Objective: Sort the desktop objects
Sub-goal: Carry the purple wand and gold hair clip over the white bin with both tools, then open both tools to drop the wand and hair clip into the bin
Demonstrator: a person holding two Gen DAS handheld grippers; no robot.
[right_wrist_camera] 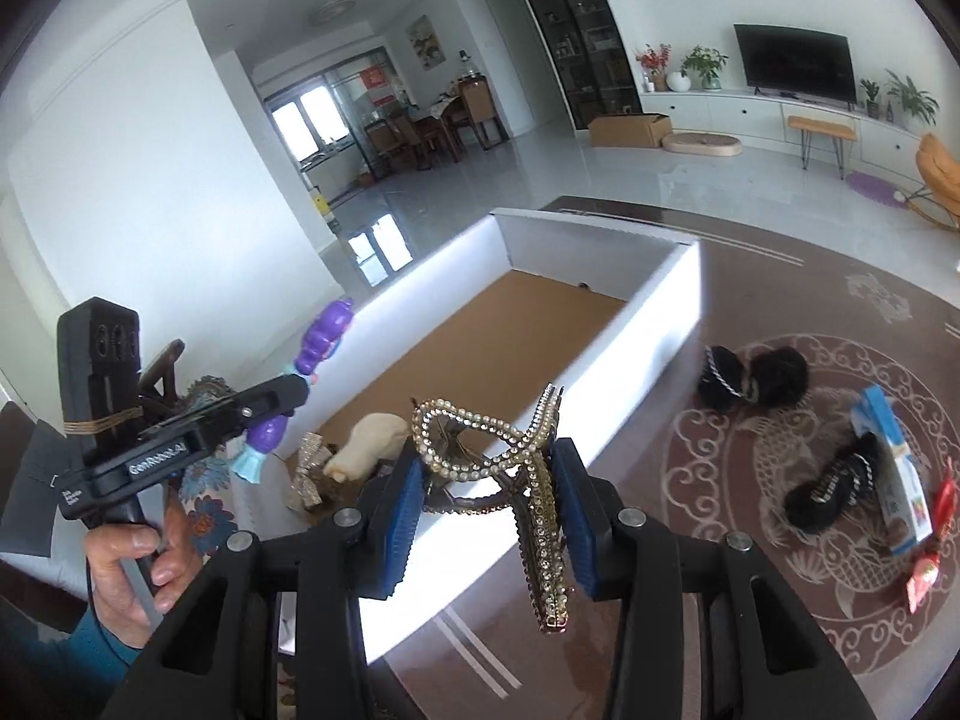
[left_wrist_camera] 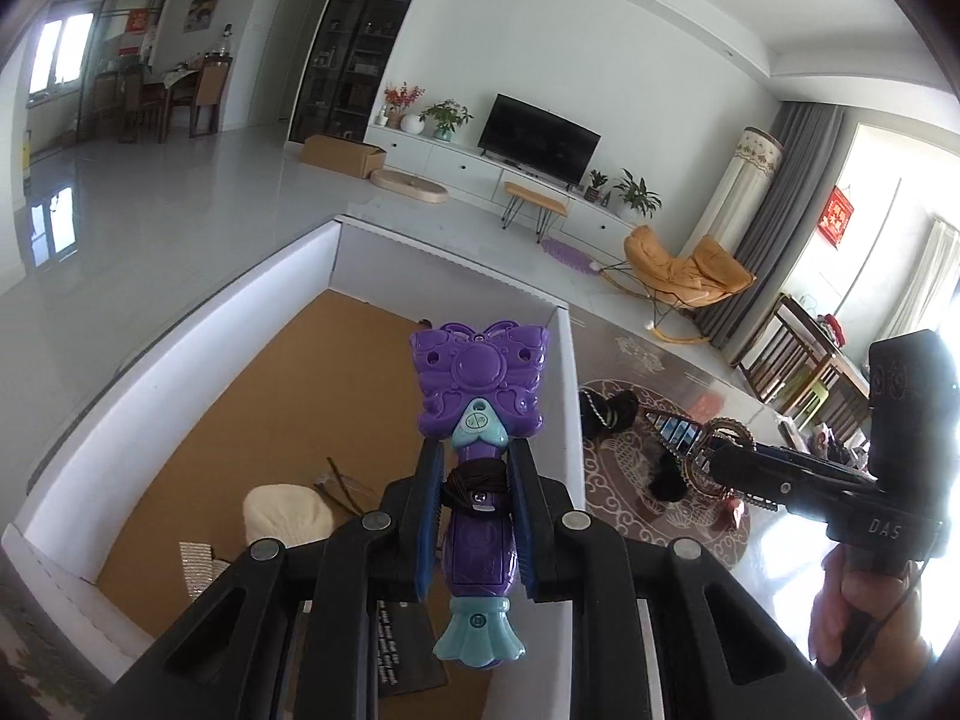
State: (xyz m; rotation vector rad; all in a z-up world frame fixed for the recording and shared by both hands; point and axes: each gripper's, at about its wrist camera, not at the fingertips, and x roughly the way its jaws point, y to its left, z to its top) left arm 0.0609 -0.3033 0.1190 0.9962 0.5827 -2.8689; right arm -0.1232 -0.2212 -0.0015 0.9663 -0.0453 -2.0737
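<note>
My left gripper (left_wrist_camera: pixel 471 498) is clamped on the waist of a purple butterfly toy (left_wrist_camera: pixel 477 450). The toy's long axis runs along the fingers: purple wings point to twelve o'clock in the left wrist view and the teal base points back to six. The toy hangs over the white box (left_wrist_camera: pixel 198 354), whose cork-brown floor lies open below it from nine round to twelve o'clock. In my judgement this hand is the nearer to a drop and needs only to lower the toy.

My right gripper (right_wrist_camera: pixel 489 498) is closed on a rhinestone hair claw (right_wrist_camera: pixel 528 480). The blue pads (right_wrist_camera: pixel 399 516) press its sides. The claw's long arm hangs down toward six o'clock in the right wrist view, and its looped top rises toward twelve. The box wall (right_wrist_camera: pixel 600 384) lies just ahead, from eleven to one o'clock, so I judge that the claw must travel forward and slightly left to clear the rim.

Already inside the box, at about ten o'clock in the right wrist view, rest a cream plush piece (right_wrist_camera: pixel 366 441) and a glittery bow clip (right_wrist_camera: pixel 309 468).

Unsorted on the patterned table (right_wrist_camera: pixel 780 630), from one to three o'clock, lie two black furry hair ties (right_wrist_camera: pixel 753 378) (right_wrist_camera: pixel 834 489), a blue-and-white carton (right_wrist_camera: pixel 894 480) and a red wrapped sweet (right_wrist_camera: pixel 930 564).
</note>
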